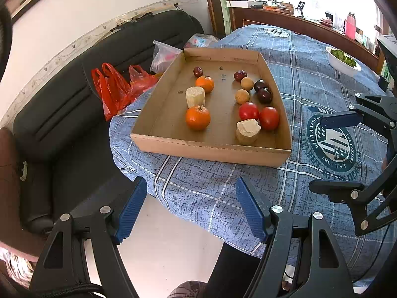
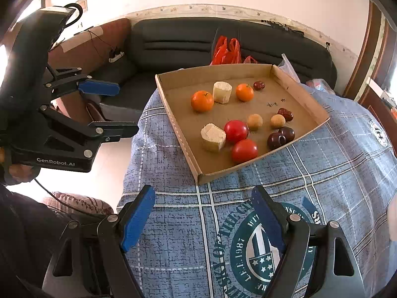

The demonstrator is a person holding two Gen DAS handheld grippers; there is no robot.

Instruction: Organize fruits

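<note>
Hovering spread and empty short of the cardboard tray (image 1: 211,146), both tongs (image 1: 191,208) (image 2: 206,218) faced fruit lying loosely grouped inside, sorting seemingly partial.

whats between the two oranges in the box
A pale cut chunk, standing on end, sits between the near orange and the far orange, touching or nearly touching both. Both wrist views show it.
</note>
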